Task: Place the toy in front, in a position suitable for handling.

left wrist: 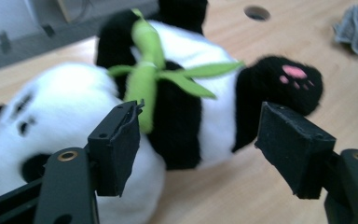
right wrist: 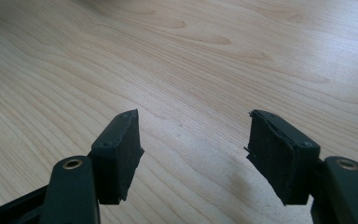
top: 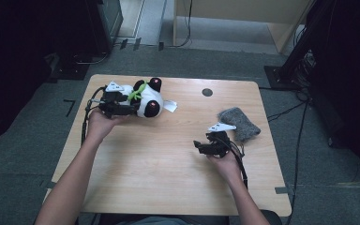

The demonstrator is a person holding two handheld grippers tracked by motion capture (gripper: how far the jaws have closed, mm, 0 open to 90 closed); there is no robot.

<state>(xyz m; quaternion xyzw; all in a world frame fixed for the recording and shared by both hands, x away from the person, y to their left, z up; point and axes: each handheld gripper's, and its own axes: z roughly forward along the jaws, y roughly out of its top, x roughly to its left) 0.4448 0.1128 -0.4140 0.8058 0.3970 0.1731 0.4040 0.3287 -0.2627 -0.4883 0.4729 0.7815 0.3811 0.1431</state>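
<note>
Item one: the plush panda [top: 145,98]. From the high view we log it lying on its side at the far left of the wooden table [top: 168,159], a white tag [top: 170,106] trailing off its right. In the left gripper view we add detail the high view cannot give: the green bamboo sprig [left wrist: 145,77] across its chest, the pink pads on a black paw [left wrist: 289,81], the face at lower left.

Item two: the left gripper [top: 122,108]. We note it at the panda's left flank. Its jaws stand apart in its own view, the toy's belly between and beyond them; one pad overlaps the bamboo, but we cannot tell whether either pad presses the plush.

Item three: the right gripper [top: 205,146]. We find it held at mid-right, well apart from the panda. Its own view shows both pads spread, bare woodgrain between them.

Item four: a grey felt pouch [top: 239,123], just beyond the right gripper. Its contents, if any, we cannot tell.
</note>
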